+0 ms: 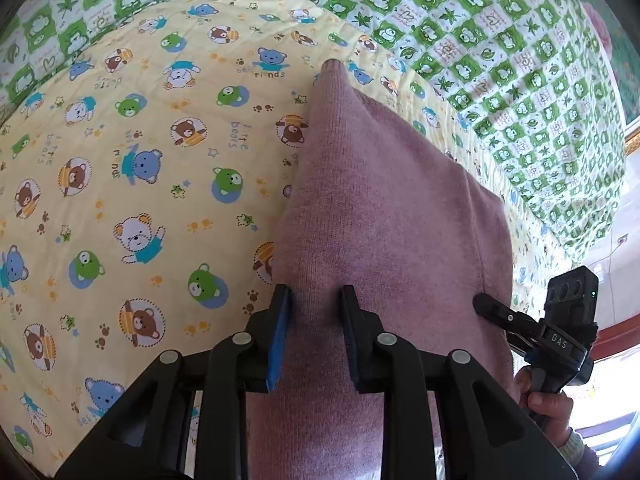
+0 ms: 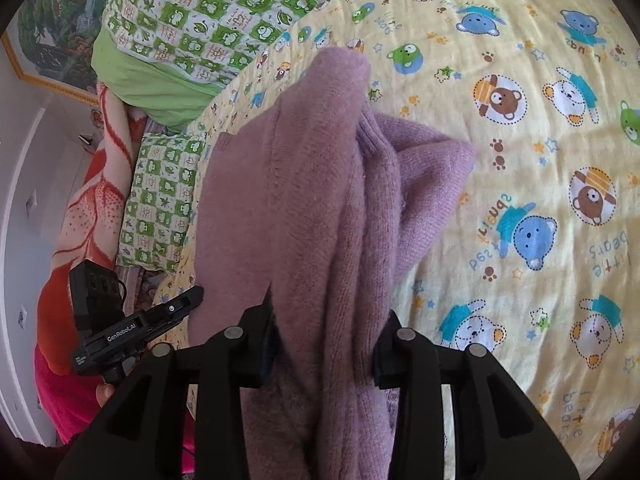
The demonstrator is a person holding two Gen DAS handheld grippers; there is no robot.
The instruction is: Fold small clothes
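A mauve knitted garment (image 1: 384, 208) hangs lifted over the yellow bear-print bedsheet (image 1: 120, 160). My left gripper (image 1: 316, 304) is shut on one part of the garment, with cloth between its blue pads. My right gripper (image 2: 324, 320) is shut on another bunched part of the same garment (image 2: 320, 184), which drapes forward in folds and hides its fingertips. The right gripper also shows in the left wrist view (image 1: 486, 304) at the garment's right edge. The left gripper shows in the right wrist view (image 2: 192, 294) at the garment's left edge.
A green and white checked quilt (image 1: 500, 60) lies along the far side of the bed. In the right wrist view, a green pillow (image 2: 160, 92) and an orange floral blanket (image 2: 92, 208) lie at the left, below a framed picture (image 2: 52, 28).
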